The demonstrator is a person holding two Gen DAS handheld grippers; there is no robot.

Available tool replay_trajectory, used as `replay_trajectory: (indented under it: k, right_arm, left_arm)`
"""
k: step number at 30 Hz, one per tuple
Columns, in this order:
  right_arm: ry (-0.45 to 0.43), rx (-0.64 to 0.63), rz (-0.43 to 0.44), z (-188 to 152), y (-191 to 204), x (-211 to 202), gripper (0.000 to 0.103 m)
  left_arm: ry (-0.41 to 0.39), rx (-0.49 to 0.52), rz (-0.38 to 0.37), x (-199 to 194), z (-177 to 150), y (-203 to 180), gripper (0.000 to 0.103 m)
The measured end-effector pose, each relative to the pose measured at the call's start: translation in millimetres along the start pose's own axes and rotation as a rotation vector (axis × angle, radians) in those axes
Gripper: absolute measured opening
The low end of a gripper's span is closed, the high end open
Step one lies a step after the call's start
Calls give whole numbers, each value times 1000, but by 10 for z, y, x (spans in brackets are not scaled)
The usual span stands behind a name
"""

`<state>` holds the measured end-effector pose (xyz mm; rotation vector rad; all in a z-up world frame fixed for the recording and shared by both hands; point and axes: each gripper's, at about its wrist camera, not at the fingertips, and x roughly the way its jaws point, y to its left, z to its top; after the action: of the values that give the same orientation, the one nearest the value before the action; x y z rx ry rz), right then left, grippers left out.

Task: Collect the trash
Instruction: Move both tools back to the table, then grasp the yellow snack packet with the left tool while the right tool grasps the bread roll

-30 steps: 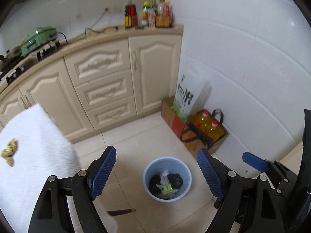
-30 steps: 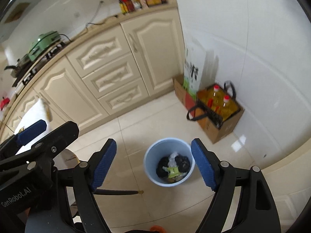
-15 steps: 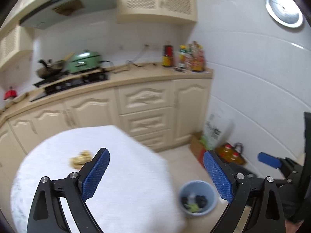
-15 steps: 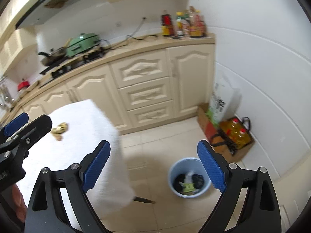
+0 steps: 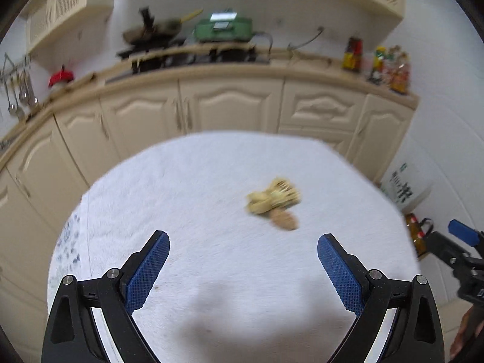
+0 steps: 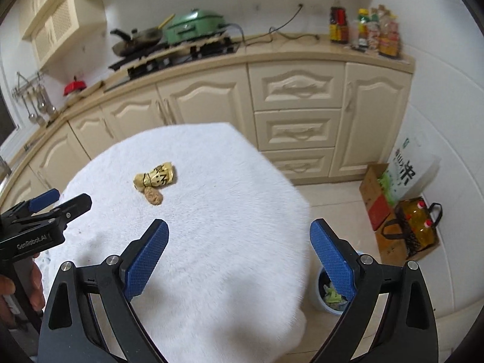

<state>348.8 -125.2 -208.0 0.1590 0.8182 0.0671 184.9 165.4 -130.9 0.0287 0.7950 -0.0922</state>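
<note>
A crumpled yellow wrapper lies on the white-clothed round table, with a small brown scrap touching its near side. My left gripper hovers open over the cloth, short of the wrapper, nothing between its blue pads. My right gripper is over the table's right part, its jaws opening and empty; the wrapper lies ahead to its left. A blue bin holding trash stands on the floor at the table's right, partly hidden by my right finger.
Cream cabinets and a counter with a stove, pan and green cooker run behind the table. Sauce bottles stand at the counter's right end. A rice bag and boxes with oil bottles sit by the tiled wall.
Both views swung from the floor bin up and left over the white table. The wrapper now lies ahead of both grippers. Both jaws stand a little wider.
</note>
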Motion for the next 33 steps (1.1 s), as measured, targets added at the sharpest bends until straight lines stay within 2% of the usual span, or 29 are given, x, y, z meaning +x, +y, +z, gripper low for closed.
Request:
replay_trajectory:
  k: [4,8,12,15,17,19,23,28,33]
  right_arm:
    - [38,-5,2,49,53,266,96]
    - [64,-46,-16,109,132,468,96]
    - [85,-50,-25,147,129,624,96]
    - [93,-41,-29,162,121,706,96]
    - [99,-41,-31,176,137,757,96]
    - [108,-40,-31,178,167,812,96]
    - [117,-54,-24,187,276,887,96]
    - [125,-74,-5,223,450,1007,96]
    - [147,-124,20,222,724,1207,96]
  left_arm:
    - [74,34,-30,226,68,-61,95]
    - [103,90,-18,549,298,-156,93]
    - [141,132,-12,1007,508,-266,81]
    - [153,111,-28,1283,727,-286,78]
    - [169,109,-53,1391,796,-309,72]
    - [193,117,-61,1604,919,-297,49]
    - [181,126,-56,1791,1083,-286,43]
    - [148,42,-45,1607,1081,-56,38]
    - [124,10,-24,1187,837,162,37]
